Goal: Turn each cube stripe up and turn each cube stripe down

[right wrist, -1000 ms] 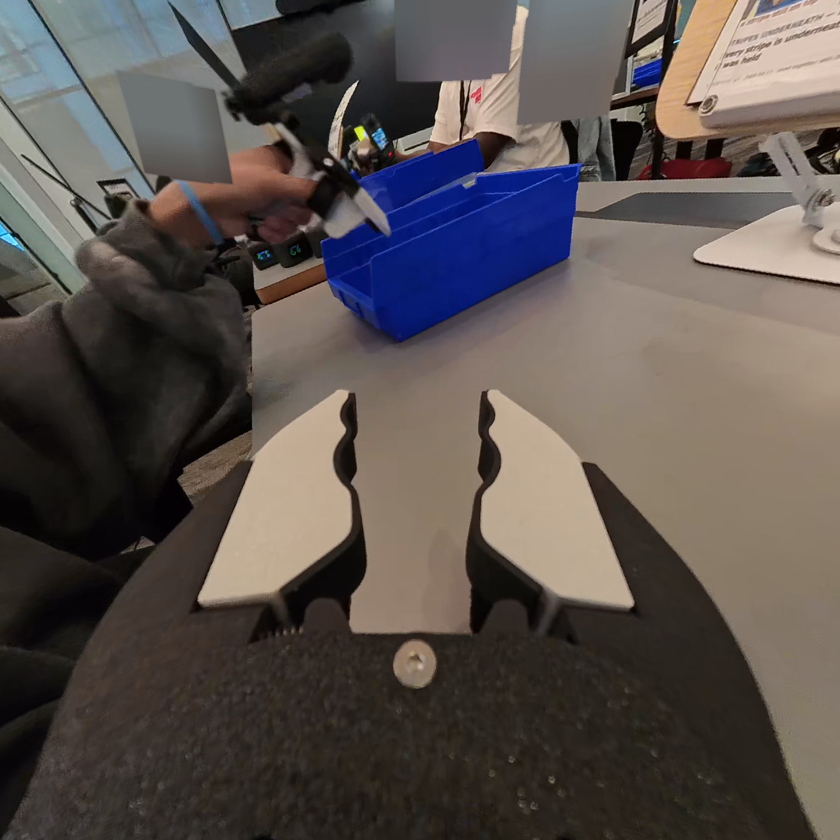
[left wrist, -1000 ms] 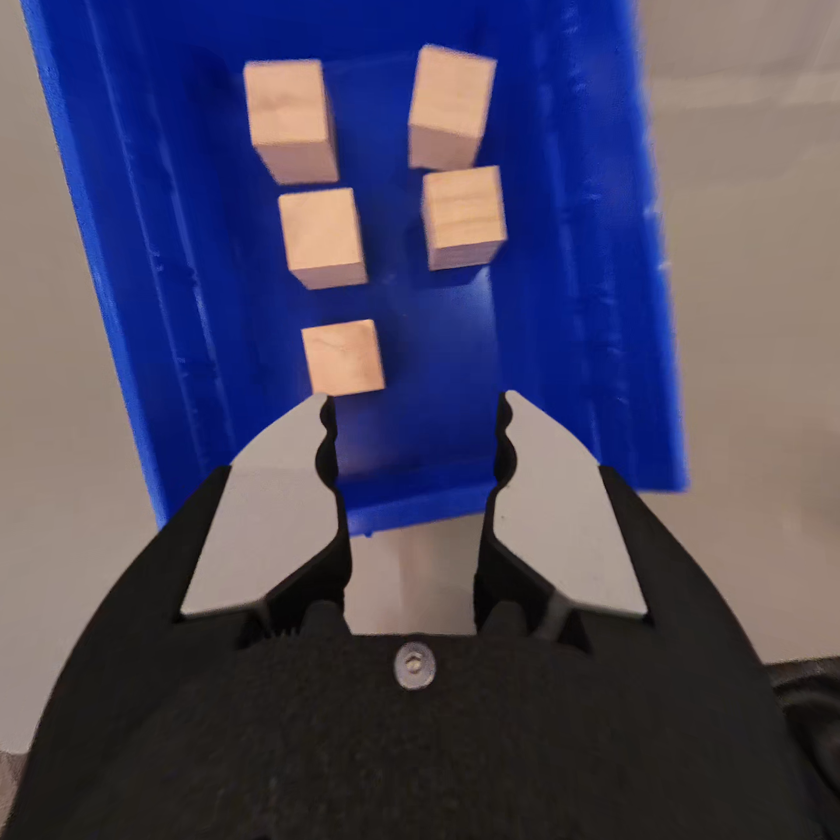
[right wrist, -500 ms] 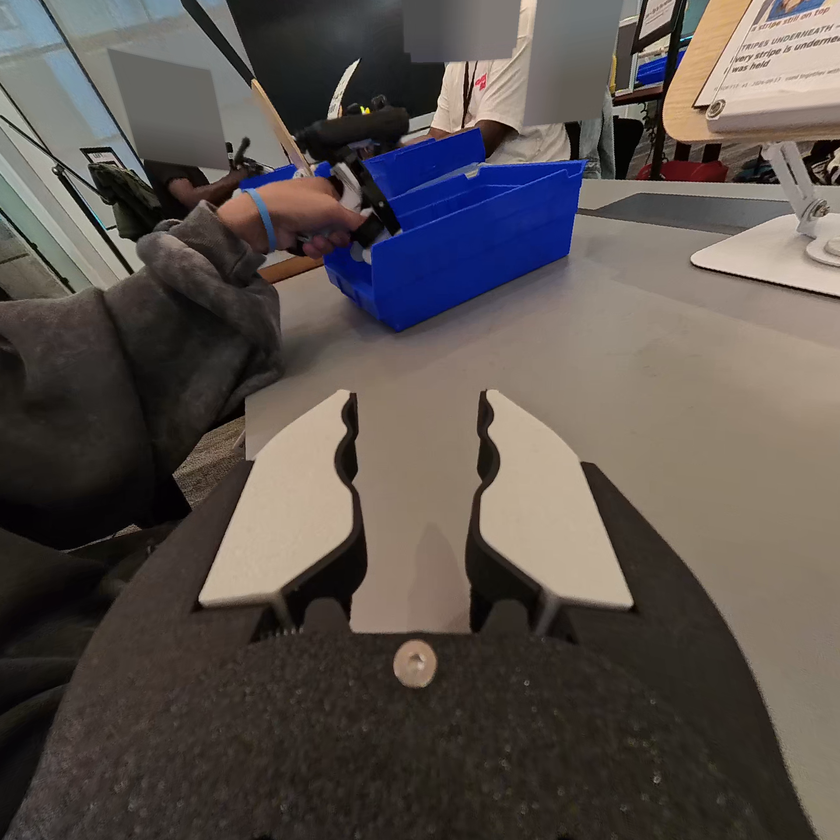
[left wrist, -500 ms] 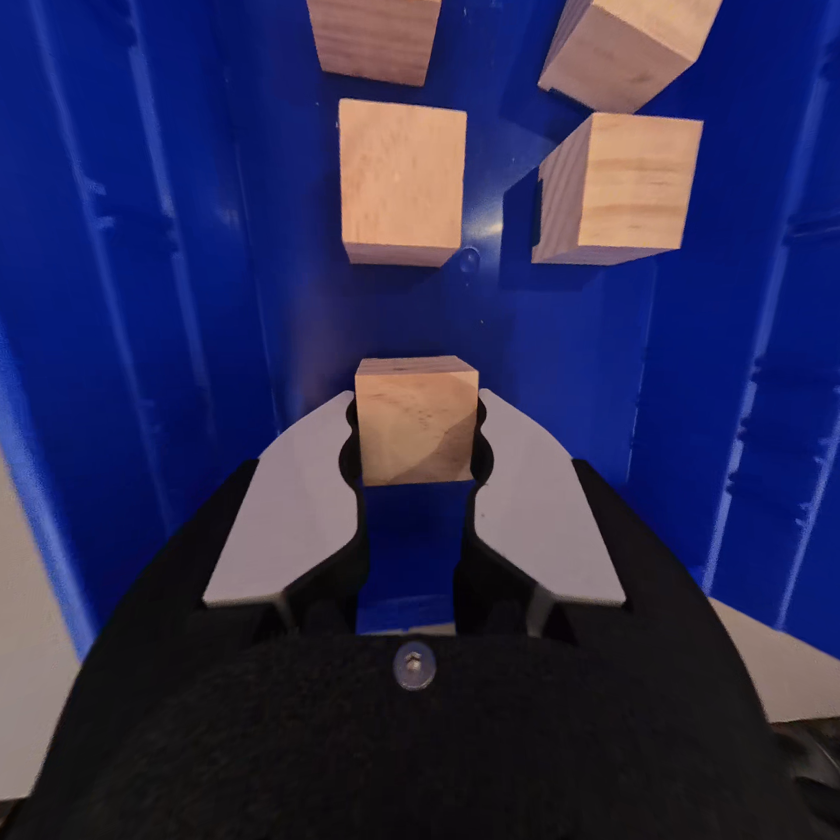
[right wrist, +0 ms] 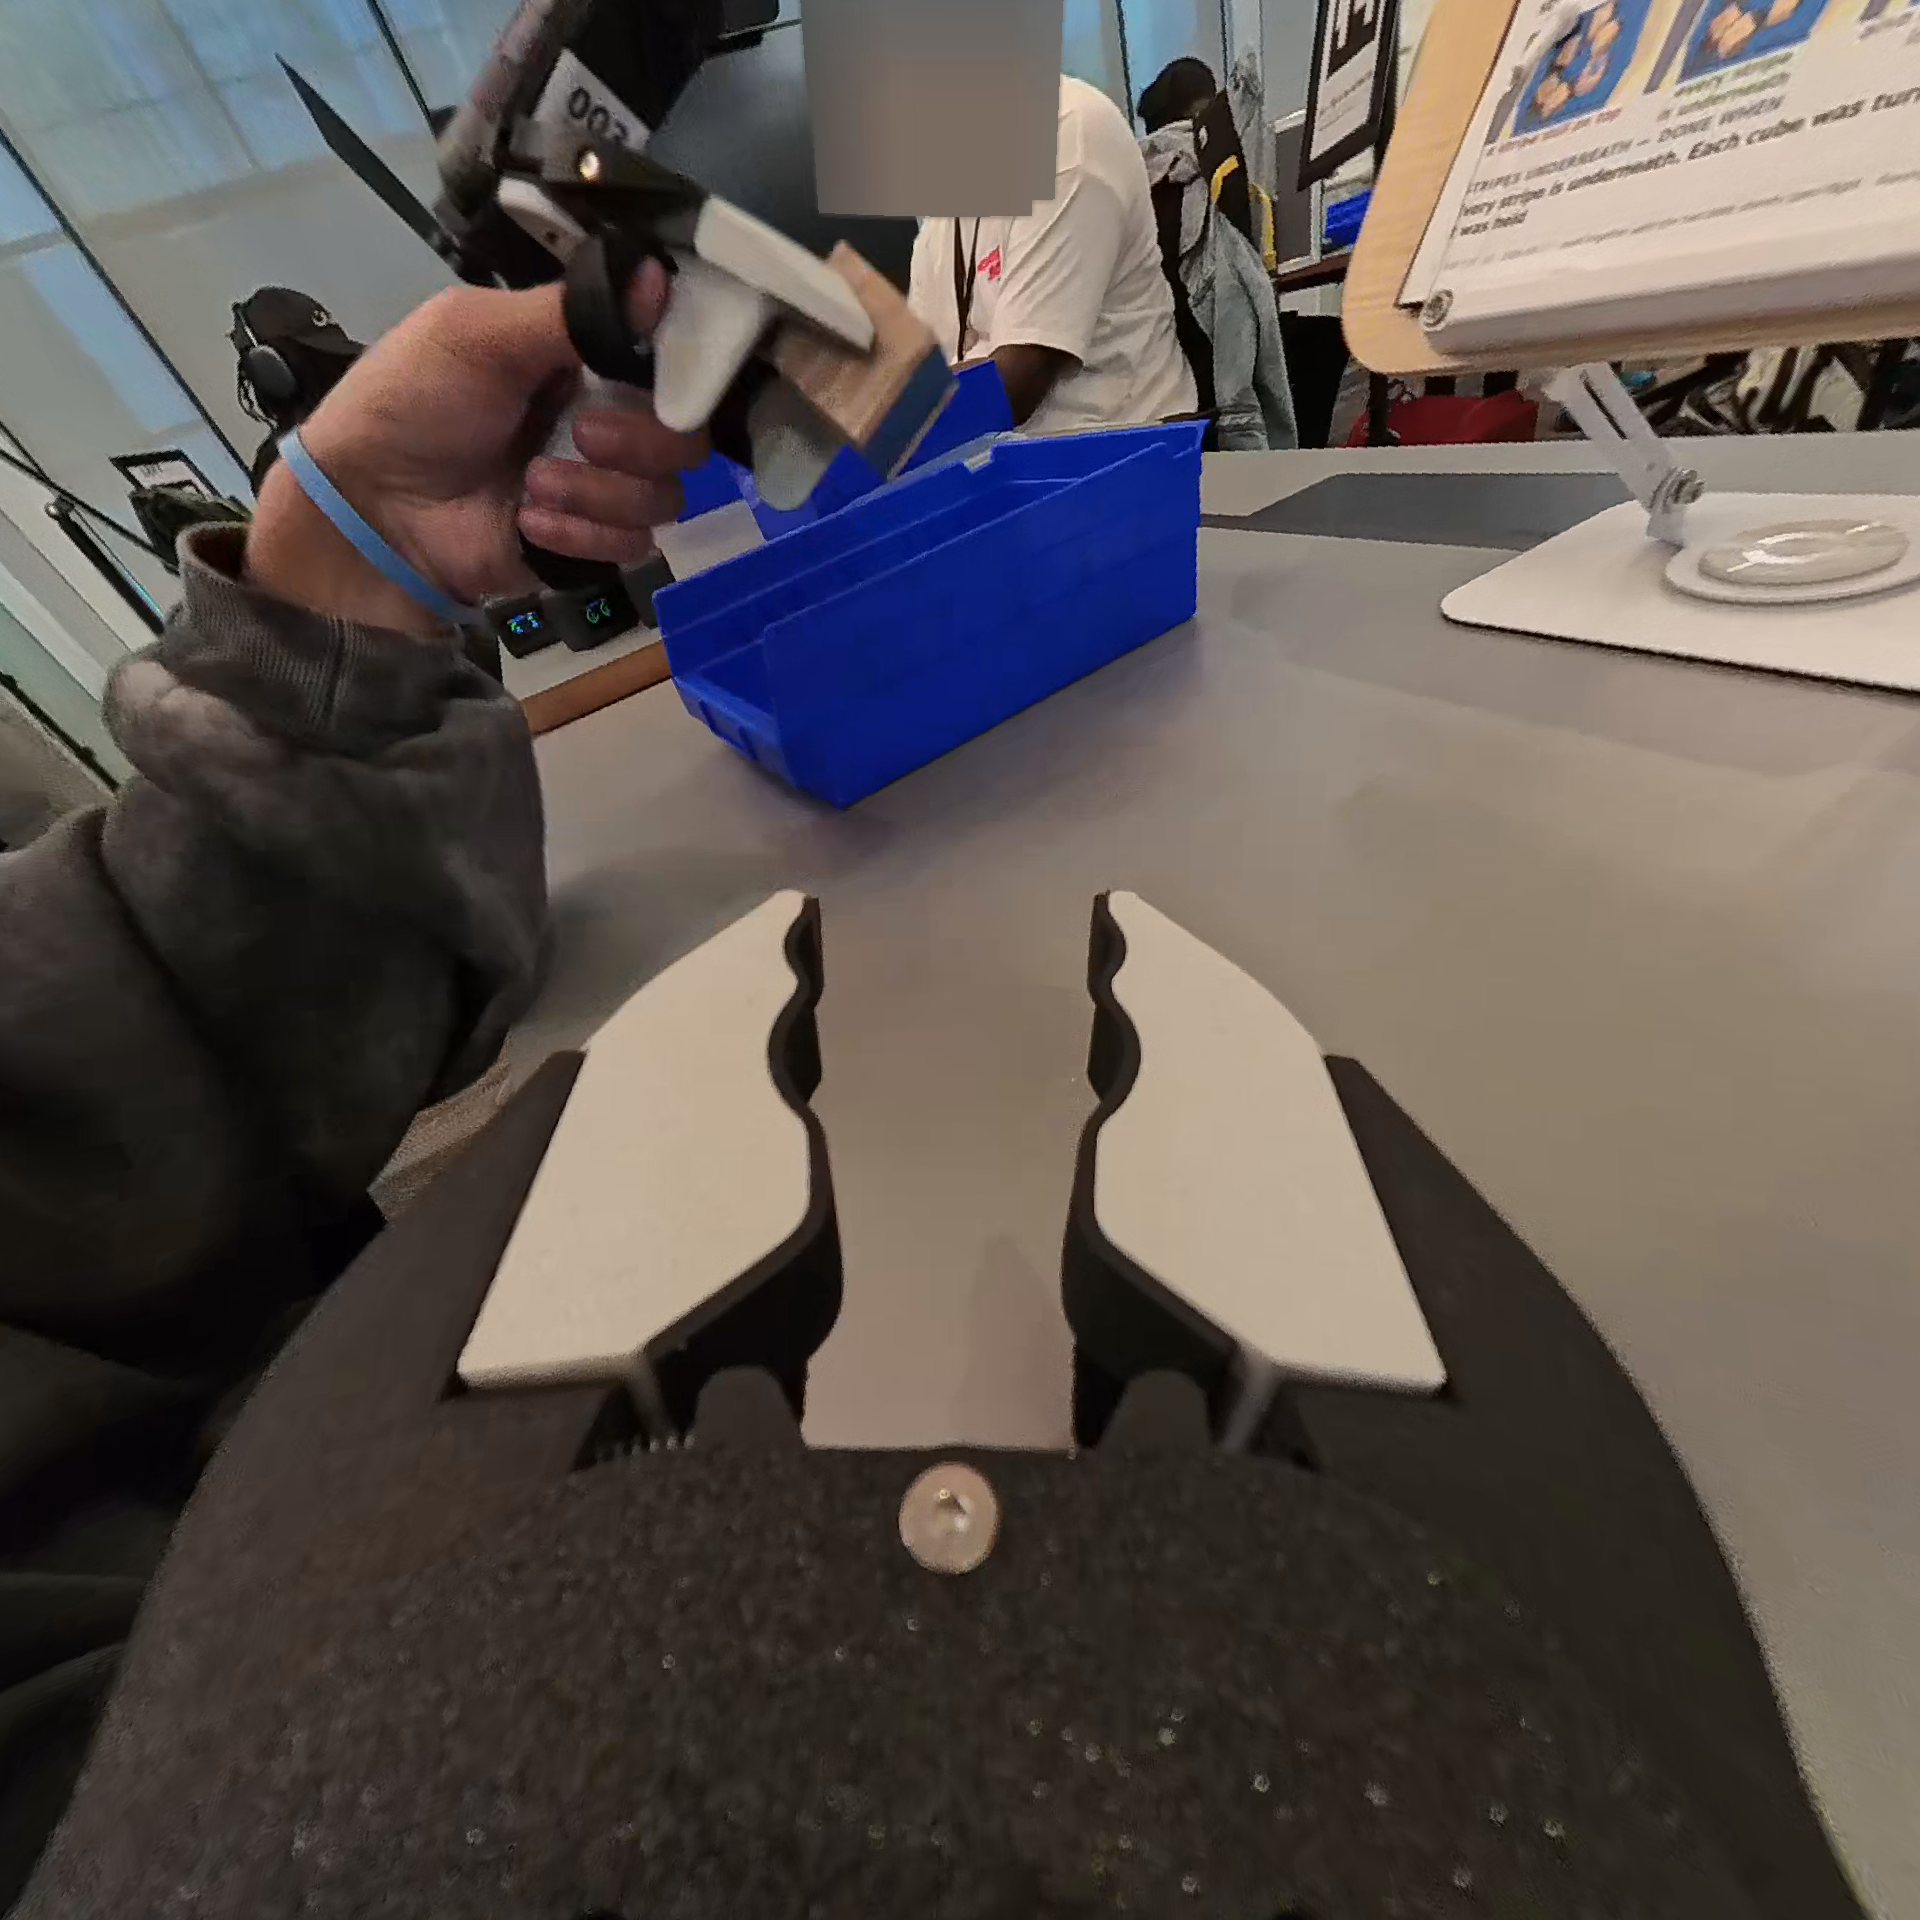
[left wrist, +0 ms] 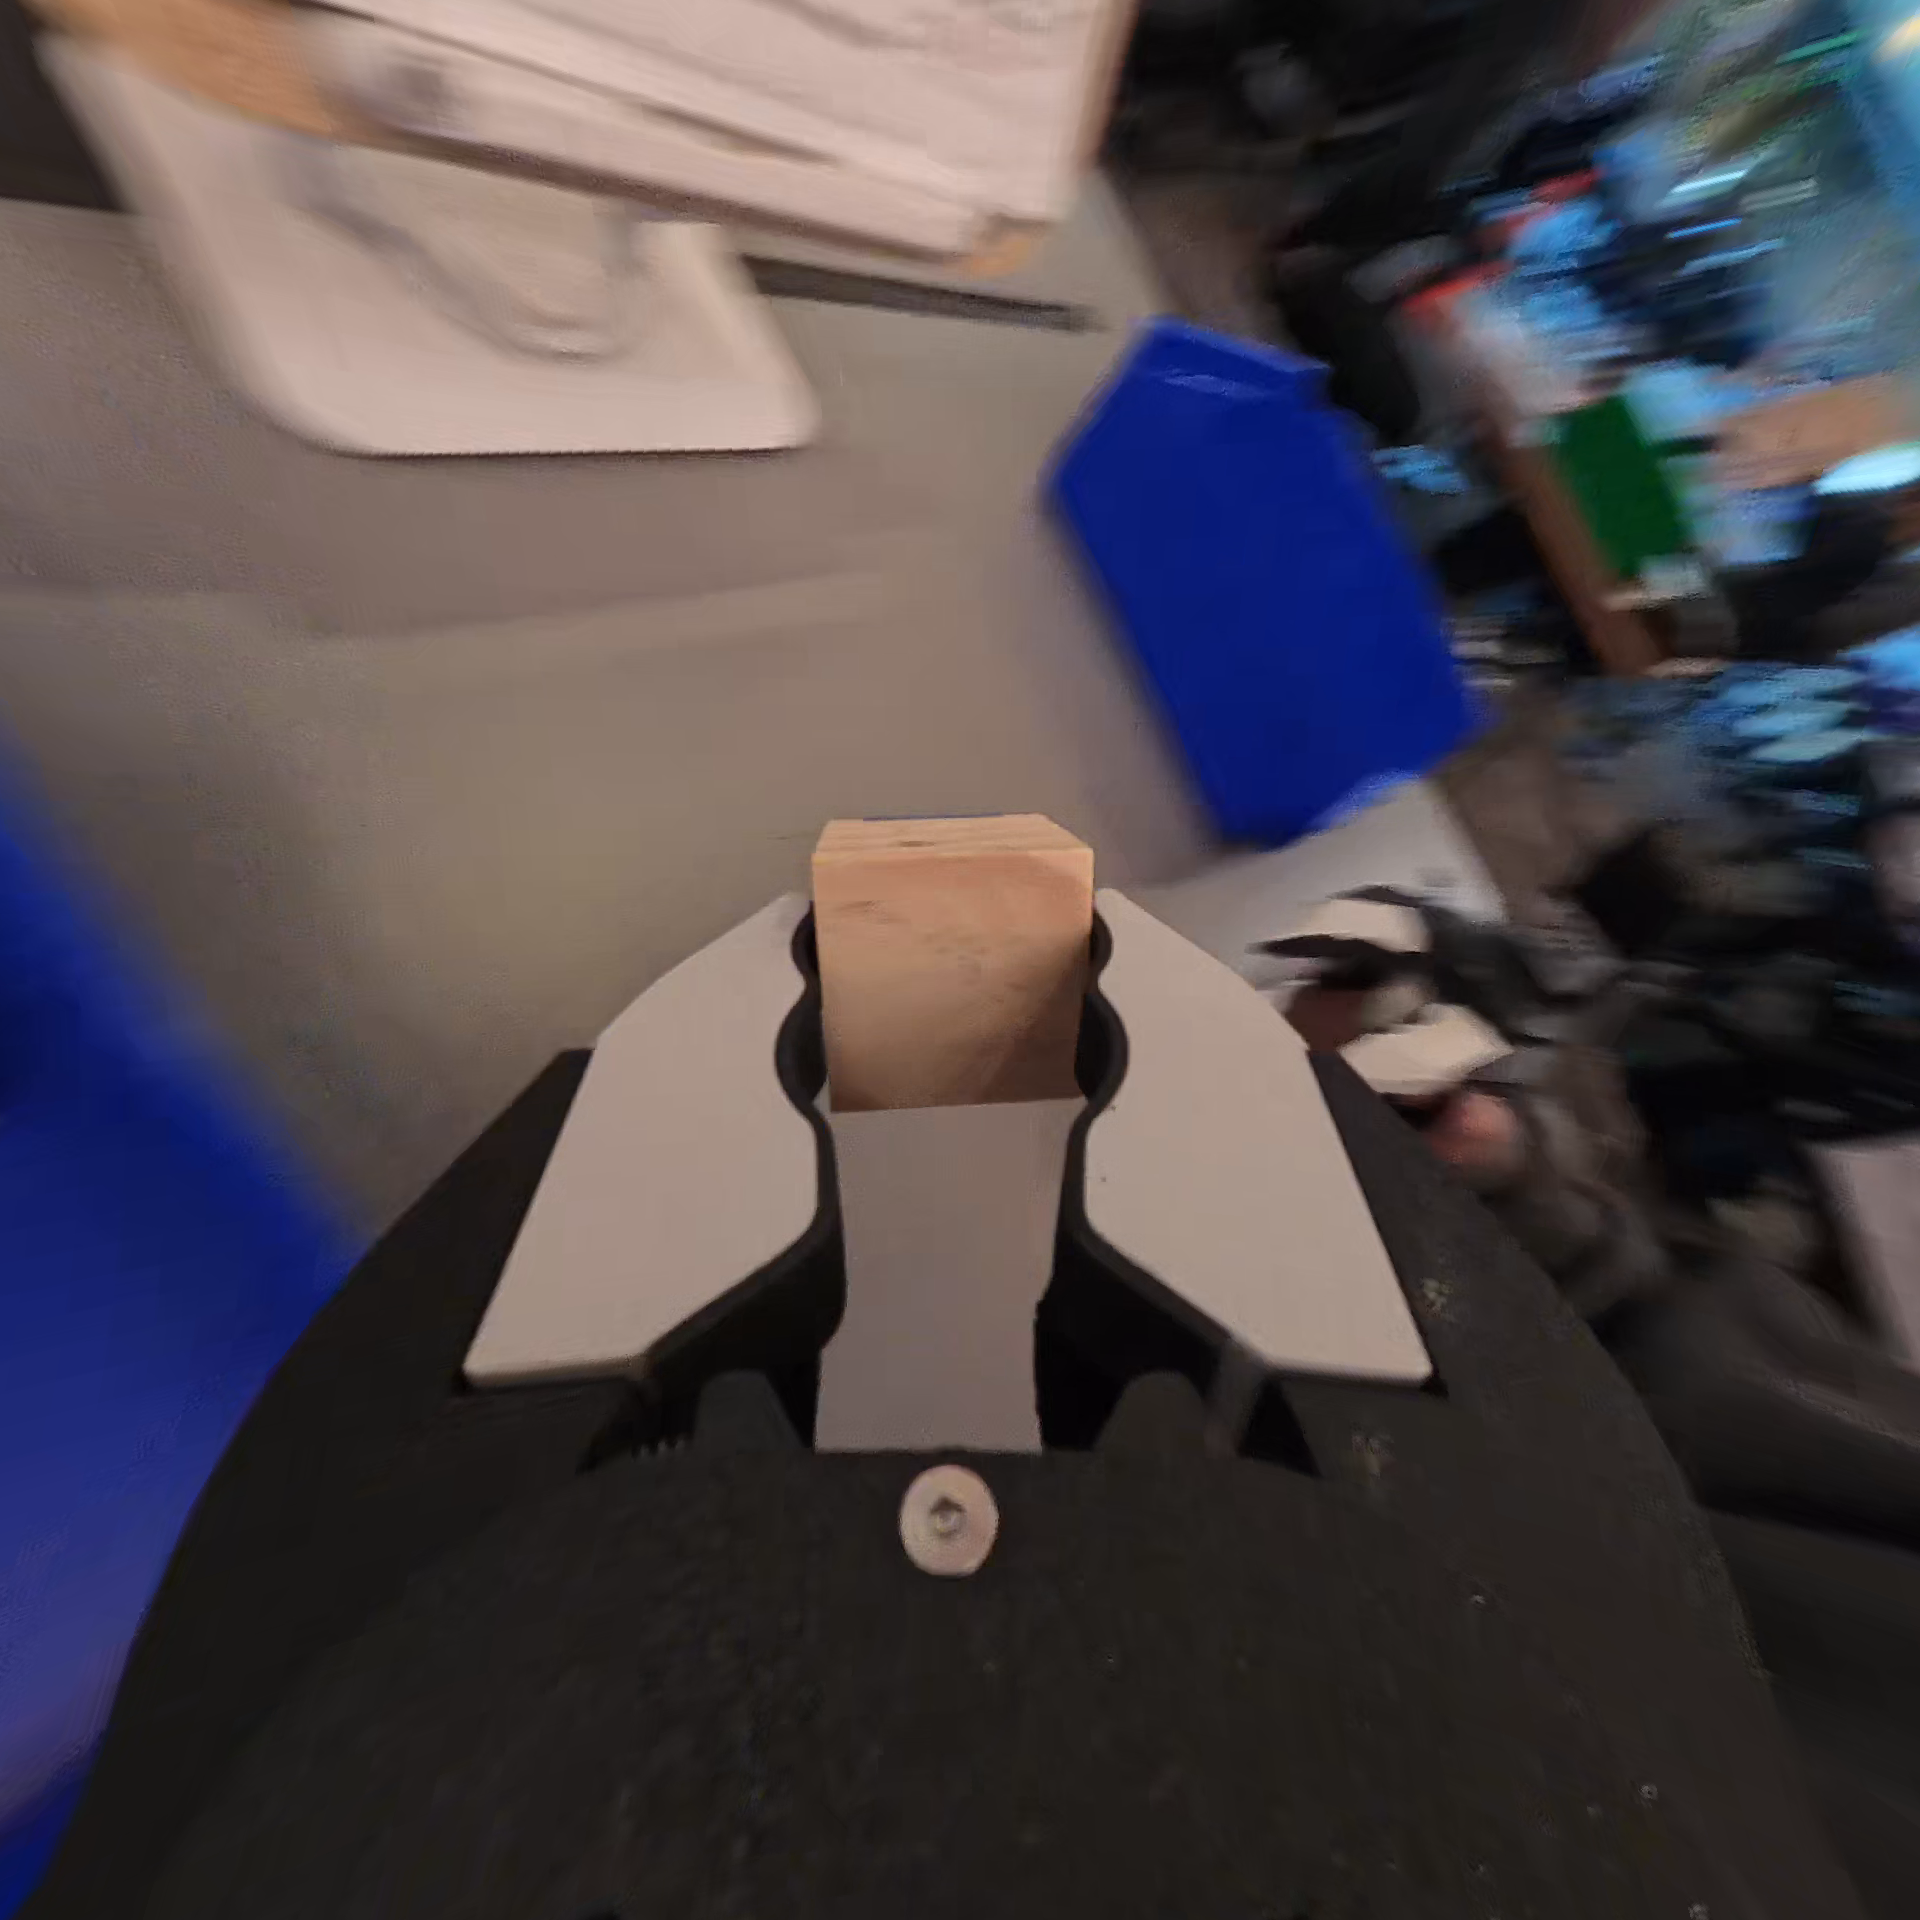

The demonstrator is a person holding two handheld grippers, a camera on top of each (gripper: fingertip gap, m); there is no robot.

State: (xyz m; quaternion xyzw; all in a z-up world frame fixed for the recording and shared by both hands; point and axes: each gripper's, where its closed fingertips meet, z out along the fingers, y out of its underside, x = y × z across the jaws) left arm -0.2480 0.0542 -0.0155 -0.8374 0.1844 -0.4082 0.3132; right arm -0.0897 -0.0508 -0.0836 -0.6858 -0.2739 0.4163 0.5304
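My left gripper (left wrist: 951, 925) is shut on a plain wooden cube (left wrist: 951, 977) and holds it in the air; the left wrist view is blurred by motion. In the right wrist view that gripper (right wrist: 831, 384) is raised above the blue bin (right wrist: 935, 634), and the cube (right wrist: 862, 369) shows a blue stripe on its far face. The other cubes inside the bin are hidden by its wall. My right gripper (right wrist: 956, 925) is open and empty, low over the grey table (right wrist: 1351, 935), well in front of the bin.
A white stand (right wrist: 1683, 582) holding an instruction sheet stands at the table's right. A second blue bin (left wrist: 1257, 582) shows blurred in the left wrist view. People sit behind the table. A grey sleeve (right wrist: 260, 883) fills the left side.
My left gripper closed on the nearest cube in the bin, then lifted it out and swung it up and away. The right gripper has stayed still and open.
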